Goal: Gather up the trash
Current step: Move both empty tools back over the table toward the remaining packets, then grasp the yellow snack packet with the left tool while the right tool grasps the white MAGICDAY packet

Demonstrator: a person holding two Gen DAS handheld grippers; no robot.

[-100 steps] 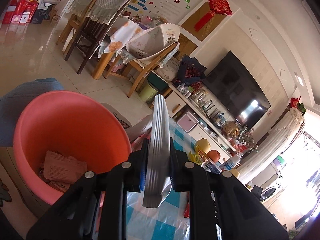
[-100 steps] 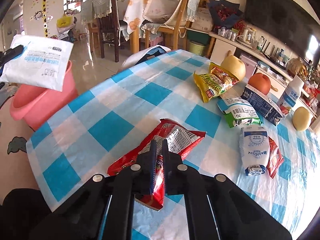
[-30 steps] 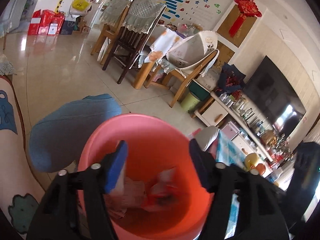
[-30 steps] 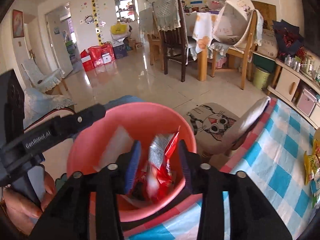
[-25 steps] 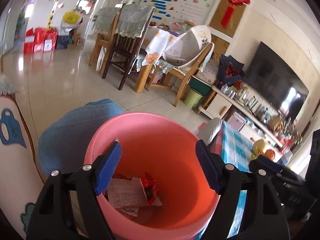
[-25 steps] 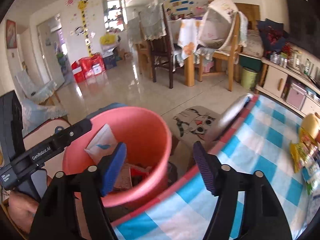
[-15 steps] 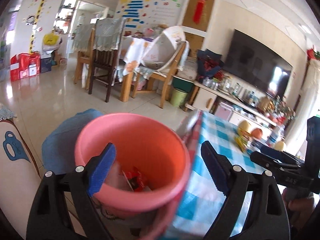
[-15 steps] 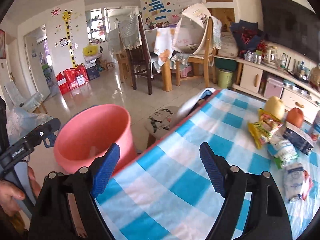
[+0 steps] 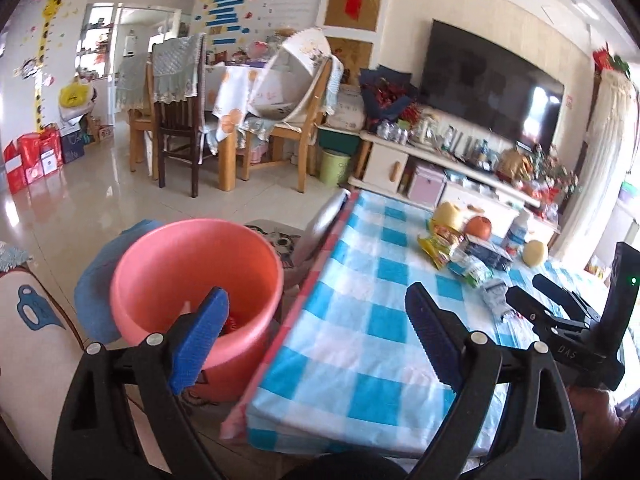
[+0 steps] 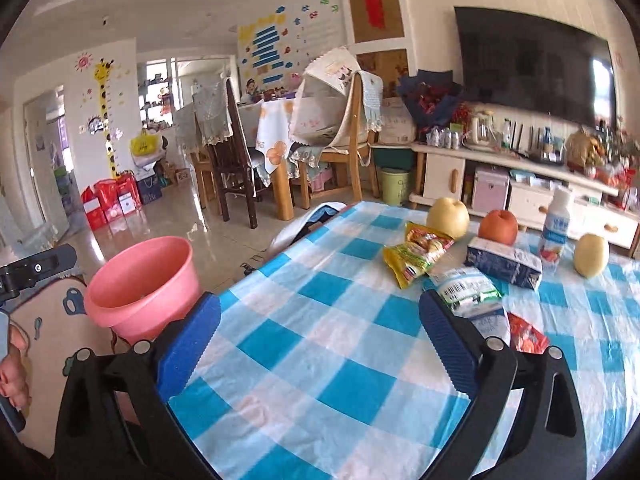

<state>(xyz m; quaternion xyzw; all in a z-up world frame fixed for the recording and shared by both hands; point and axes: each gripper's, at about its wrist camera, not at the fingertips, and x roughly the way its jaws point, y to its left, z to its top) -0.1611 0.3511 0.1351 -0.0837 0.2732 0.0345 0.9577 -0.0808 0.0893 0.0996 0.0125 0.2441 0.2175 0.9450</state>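
The checked surface (image 10: pixel 340 360) carries wrappers (image 10: pixel 416 258) near a pink bucket (image 10: pixel 140 280); both grippers' jaws, left gripper (image 9: pixel 316 340) and right gripper (image 10: pixel 320 344), are opening wide, empty.

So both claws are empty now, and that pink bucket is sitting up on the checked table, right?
Not quite. Both claws, left claw and right claw, are empty, jaws opening, but the pink bucket sits off the checked table, beside its edge, as the right wrist view shows.

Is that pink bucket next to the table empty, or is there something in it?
Not empty. In the left wrist view, something red lies at the bottom of the pink bucket, behind a blue gripper pad. How full it is cannot be told.
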